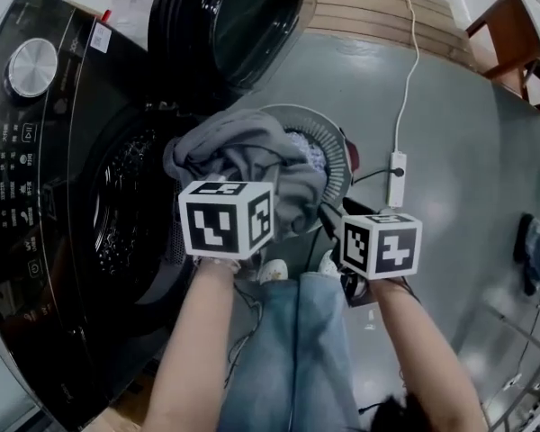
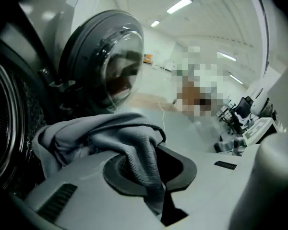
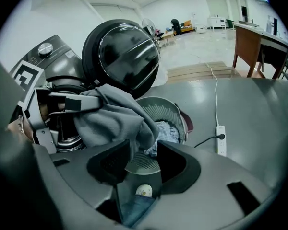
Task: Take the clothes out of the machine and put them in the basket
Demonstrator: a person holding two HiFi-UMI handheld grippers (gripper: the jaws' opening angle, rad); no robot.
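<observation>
**Two hand-held grippers, one grey garment at the basket**

On my feed the washing machine (image 1: 36, 196) sits at left with its door (image 1: 234, 16) open. The left forearm reaches forward. The left hand-held gripper (image 2: 146, 164) tilts downward and is clenched on a fold of the grey garment (image 1: 252, 160). The garment is bunched, and its length runs from the drum's mouth across the basket (image 1: 335, 142) rim. The right hand-held gripper (image 3: 144, 159) is alongside, released, with its jaws apart over the basket.
</observation>
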